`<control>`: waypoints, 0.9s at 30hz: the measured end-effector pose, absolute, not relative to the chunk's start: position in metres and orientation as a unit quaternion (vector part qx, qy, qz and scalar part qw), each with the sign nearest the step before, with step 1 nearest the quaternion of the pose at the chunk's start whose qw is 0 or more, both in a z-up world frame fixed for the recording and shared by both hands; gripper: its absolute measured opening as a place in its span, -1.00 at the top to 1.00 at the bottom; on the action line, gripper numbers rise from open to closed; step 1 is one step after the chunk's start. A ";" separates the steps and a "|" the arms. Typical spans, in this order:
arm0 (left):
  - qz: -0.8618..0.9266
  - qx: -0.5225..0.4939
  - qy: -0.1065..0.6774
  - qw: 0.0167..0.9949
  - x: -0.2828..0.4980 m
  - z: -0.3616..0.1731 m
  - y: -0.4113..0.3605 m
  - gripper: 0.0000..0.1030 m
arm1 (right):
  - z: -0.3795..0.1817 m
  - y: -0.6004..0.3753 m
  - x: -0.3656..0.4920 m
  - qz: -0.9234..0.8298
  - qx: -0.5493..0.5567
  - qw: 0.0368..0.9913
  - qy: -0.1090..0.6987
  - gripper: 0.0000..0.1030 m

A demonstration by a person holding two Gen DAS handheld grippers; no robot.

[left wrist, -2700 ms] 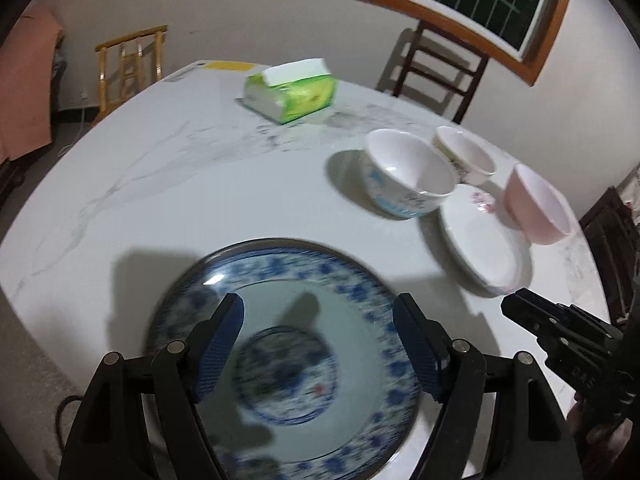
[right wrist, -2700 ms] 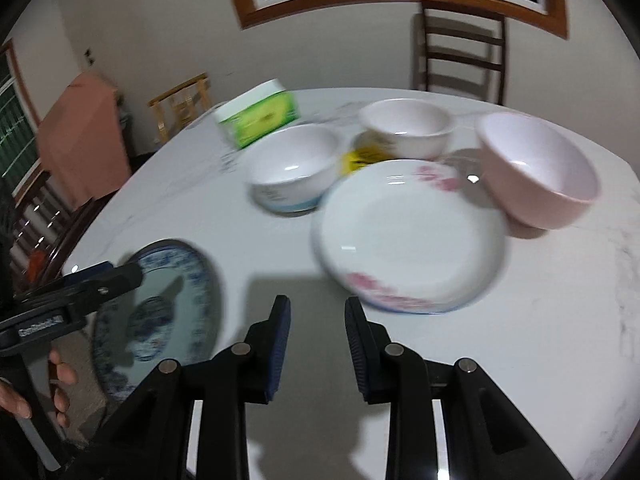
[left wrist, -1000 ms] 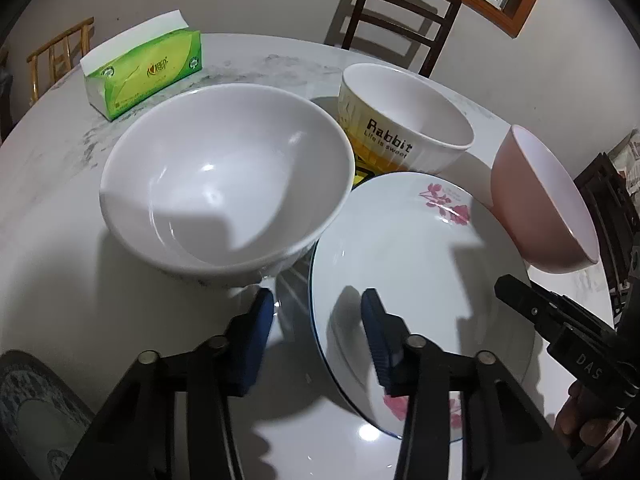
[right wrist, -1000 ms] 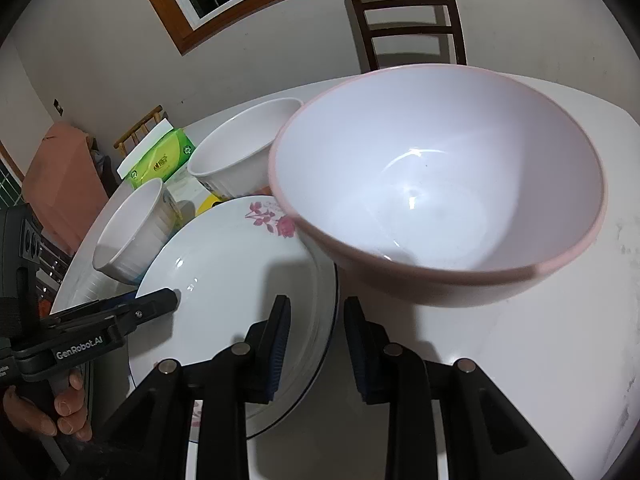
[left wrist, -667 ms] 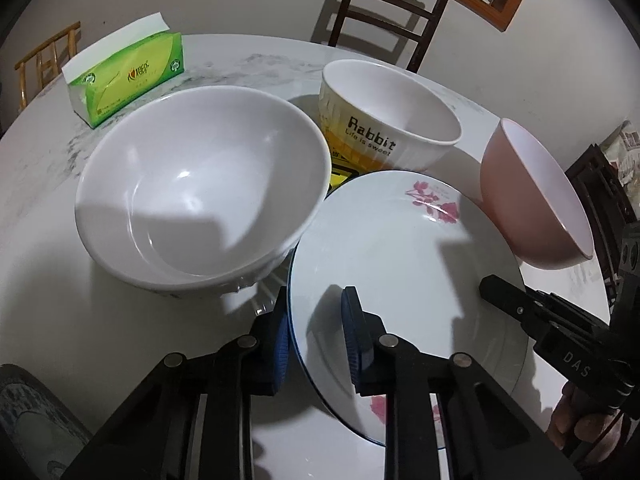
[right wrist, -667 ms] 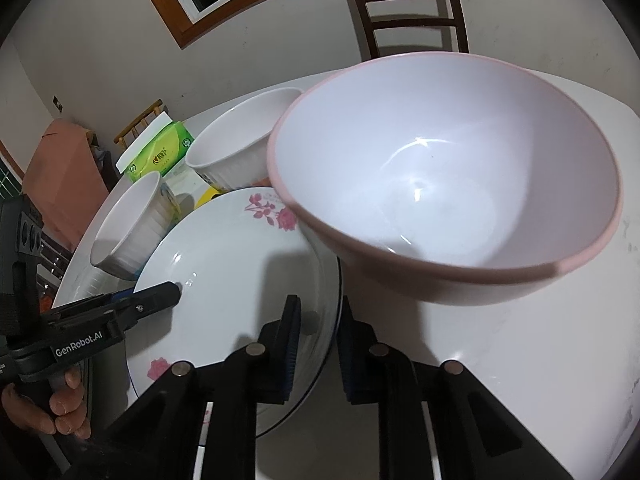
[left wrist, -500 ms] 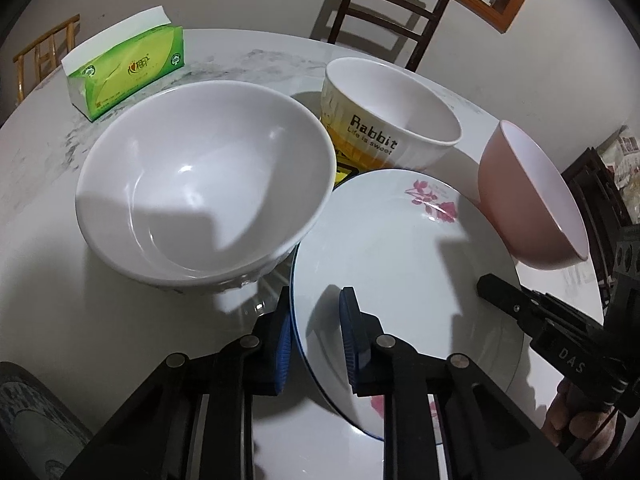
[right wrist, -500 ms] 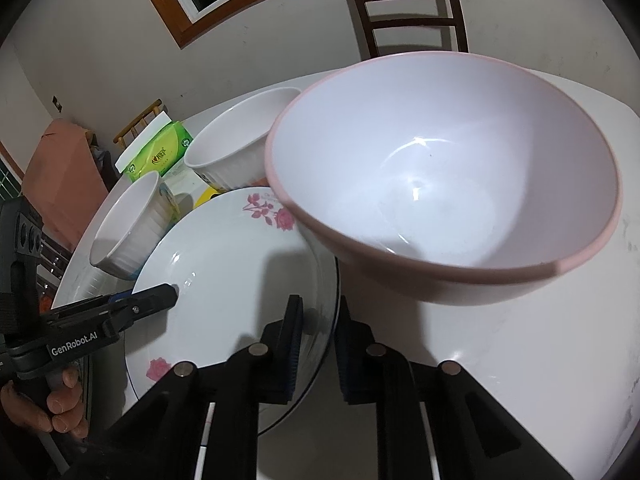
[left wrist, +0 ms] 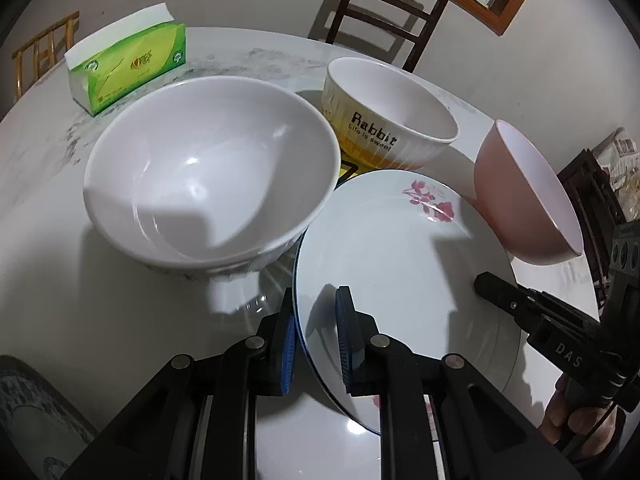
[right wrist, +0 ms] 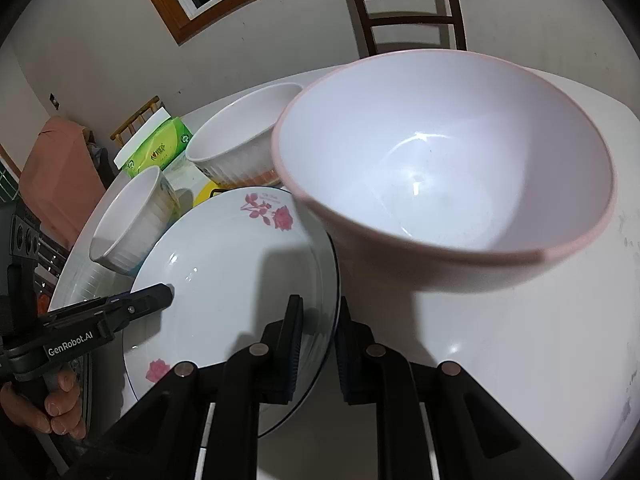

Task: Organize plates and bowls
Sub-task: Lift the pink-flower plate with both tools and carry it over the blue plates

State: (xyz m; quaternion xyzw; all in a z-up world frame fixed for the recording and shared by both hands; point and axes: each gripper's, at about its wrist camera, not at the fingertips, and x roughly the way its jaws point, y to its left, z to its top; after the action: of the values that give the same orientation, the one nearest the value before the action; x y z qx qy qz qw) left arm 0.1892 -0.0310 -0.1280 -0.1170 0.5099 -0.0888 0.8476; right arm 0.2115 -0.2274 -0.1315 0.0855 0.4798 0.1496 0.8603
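A white plate with pink flowers (left wrist: 392, 248) lies on the marble table between three bowls. My left gripper (left wrist: 316, 332) has the plate's left rim between its blue pads, which press on it while the jaws are still closing. My right gripper (right wrist: 318, 340) is shut on the opposite rim of the same plate (right wrist: 232, 264). Each gripper shows in the other's view: the right gripper (left wrist: 484, 280) and the left gripper (right wrist: 160, 292). A big white bowl (left wrist: 208, 176) touches the plate's left side. A pink bowl (right wrist: 440, 168) stands right of it.
A ribbed bowl lettered "Rabbit" (left wrist: 388, 120) stands behind the plate. A green tissue box (left wrist: 128, 64) sits at the back left. A blue patterned plate (left wrist: 24, 420) lies at the near left table edge. A dark wooden chair (right wrist: 408, 12) stands beyond the table.
Both grippers came over from the blue patterned plate side to the flowered plate, and their jaws narrowed onto its opposite rims. In the last half second little has shifted.
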 end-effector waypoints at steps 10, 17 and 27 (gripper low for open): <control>-0.089 -0.111 0.510 0.848 0.172 -0.123 -0.029 0.73 | -0.125 -0.222 0.193 0.147 0.085 0.860 0.482 0.70; -0.089 -0.109 0.508 0.850 0.159 -0.116 -0.027 0.73 | -0.119 -0.216 0.181 0.149 0.082 0.861 0.479 0.70; -0.085 -0.111 0.503 0.853 0.143 -0.104 -0.021 0.73 | -0.105 -0.208 0.163 0.154 0.076 0.866 0.469 0.70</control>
State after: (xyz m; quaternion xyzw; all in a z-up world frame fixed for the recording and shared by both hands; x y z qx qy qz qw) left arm 0.1429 -0.0210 -0.1037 -0.1114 0.5029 -0.0854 0.8529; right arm 0.1631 -0.2083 -0.1049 0.0757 0.4693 0.1545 0.8661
